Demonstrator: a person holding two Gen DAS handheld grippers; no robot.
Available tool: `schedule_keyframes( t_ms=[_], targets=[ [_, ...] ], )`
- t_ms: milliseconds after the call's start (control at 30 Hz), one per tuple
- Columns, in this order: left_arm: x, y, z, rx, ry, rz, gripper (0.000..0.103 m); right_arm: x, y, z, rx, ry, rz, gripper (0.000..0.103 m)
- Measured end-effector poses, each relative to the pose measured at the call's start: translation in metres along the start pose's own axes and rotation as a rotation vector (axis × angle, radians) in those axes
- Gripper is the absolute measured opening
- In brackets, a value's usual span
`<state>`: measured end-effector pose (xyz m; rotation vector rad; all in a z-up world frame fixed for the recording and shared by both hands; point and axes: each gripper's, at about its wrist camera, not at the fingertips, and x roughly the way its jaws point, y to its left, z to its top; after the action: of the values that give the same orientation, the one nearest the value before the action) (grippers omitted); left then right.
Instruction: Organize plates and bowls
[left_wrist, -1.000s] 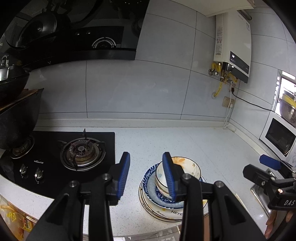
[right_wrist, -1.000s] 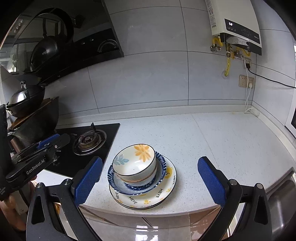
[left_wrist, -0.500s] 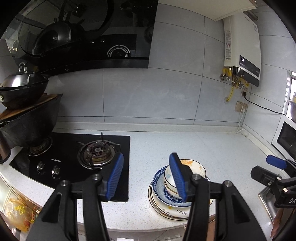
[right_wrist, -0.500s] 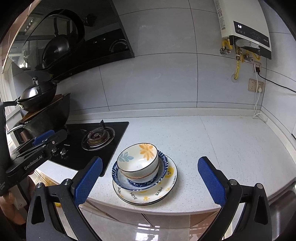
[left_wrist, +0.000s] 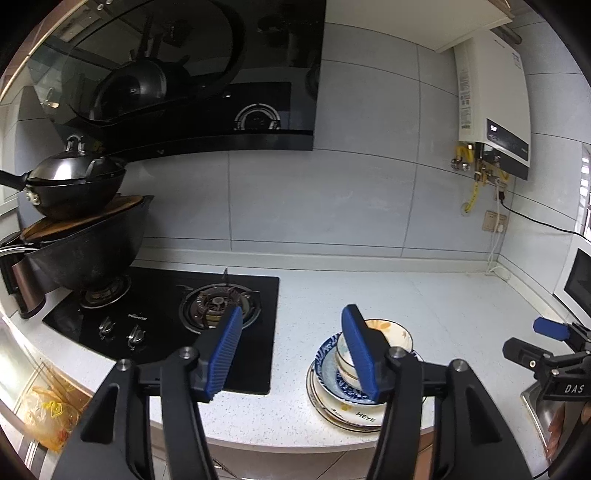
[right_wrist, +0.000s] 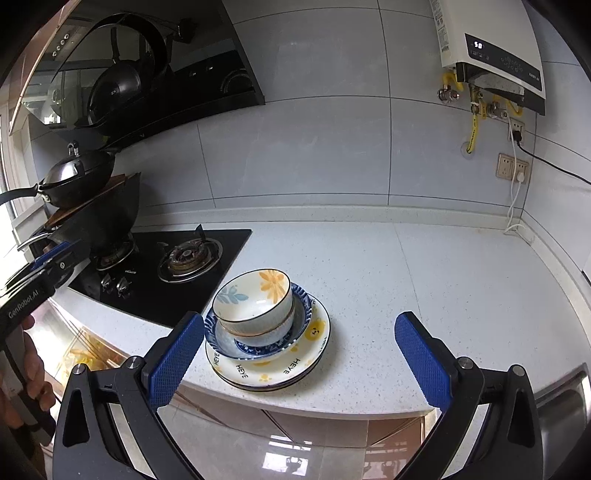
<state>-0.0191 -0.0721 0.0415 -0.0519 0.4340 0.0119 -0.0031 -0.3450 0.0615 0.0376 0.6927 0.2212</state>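
**Both grippers pulling back from a finished-looking stack**

The two views are widening compared with a second ago — the stack is sitting smaller and lower in each, so both grippers are drawing up and away from the counter (right_wrist: 424, 280). The left gripper (left_wrist: 291, 350) is hanging released, jaws parted with nothing between them, and the right gripper (right_wrist: 299, 354) is spread wider still, also empty. The dishes themselves are not shifting at all across the three moments, which suggests the sorting is done or nearly so, and this is a retreat rather than an approach.

The floral bowl (right_wrist: 255, 299) is nesting on top, with another bowl's rim showing just beneath it, inside the blue-patterned dish (right_wrist: 301, 314); that in turn is resting on the yellow-printed plates (right_wrist: 295, 365). The whole stack is sitting close to the counter's front edge, and the lowest plate's rim is coming near the drop-off, so any later nudge toward the front looks risky.

To the stack's left, the black hob (right_wrist: 207, 273) is lying just beside it, with the stacked woks (left_wrist: 81, 236) further over. To the right and behind, the counter is running bare toward the wall corner — ample room for sliding the stack inward. A sink rim (right_wrist: 569, 391) is showing at the far right.
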Motion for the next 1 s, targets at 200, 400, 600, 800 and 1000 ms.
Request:
schedule_keyframes(
  t_ms=[200, 400, 600, 800, 1000],
  targets=[
    [-0.007, 0.003, -0.002, -0.016, 0.006, 0.076, 0.064, -0.004, -0.009, -0.007, -0.004, 0.005, 0.027, 0.102],
    [-0.01, 0.011, -0.003, -0.028, -0.006, 0.051, 0.065, -0.016, -0.012, -0.01, 0.008, -0.008, -0.014, 0.102],
    [-0.006, 0.03, 0.0, -0.028, 0.001, -0.001, 0.065, -0.031, 0.004, -0.011, 0.013, -0.027, -0.067, 0.102],
    [-0.007, 0.058, 0.0, -0.012, 0.013, -0.058, 0.065, -0.039, 0.031, -0.014, 0.016, 0.005, -0.115, 0.102],
    [-0.011, 0.077, -0.001, 0.141, -0.033, -0.059, 0.065, -0.041, 0.064, -0.029, -0.052, 0.137, -0.196, 0.102]
  ],
)
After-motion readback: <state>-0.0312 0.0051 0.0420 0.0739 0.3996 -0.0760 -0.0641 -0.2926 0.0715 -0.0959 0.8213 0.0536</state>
